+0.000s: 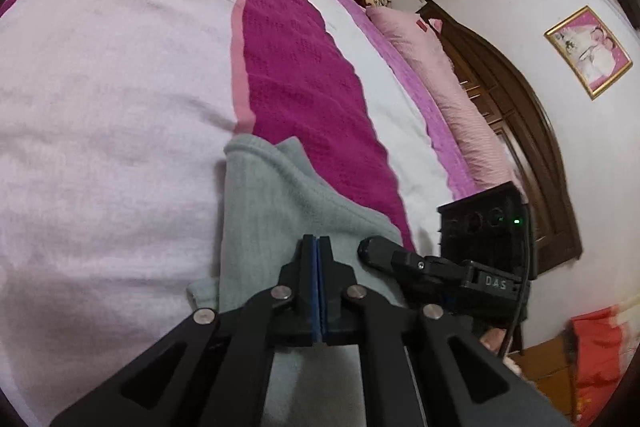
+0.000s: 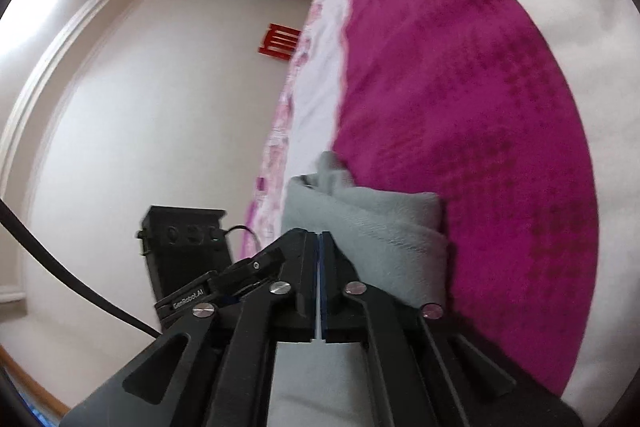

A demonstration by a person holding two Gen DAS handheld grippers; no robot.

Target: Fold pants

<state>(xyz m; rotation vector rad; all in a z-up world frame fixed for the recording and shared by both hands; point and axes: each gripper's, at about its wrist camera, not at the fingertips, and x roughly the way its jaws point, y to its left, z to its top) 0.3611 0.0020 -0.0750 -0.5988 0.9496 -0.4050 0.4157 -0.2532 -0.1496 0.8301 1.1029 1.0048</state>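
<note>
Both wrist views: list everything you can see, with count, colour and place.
Grey soft fleece pants: one, grey, on the bed, bunched in folds ahead of both grippers.
Bed cover: one, pale pink with a magenta textured band, under the pants.
Pink striped pillow: one, pink, along the dark wooden headboard.
Gold-framed picture: one, pink, on the white wall.
Red paper decoration: one, red, on the wall.
Left gripper: one, black, fingers together on grey fabric.
Right gripper: one, black, fingers together at the pants.
</note>
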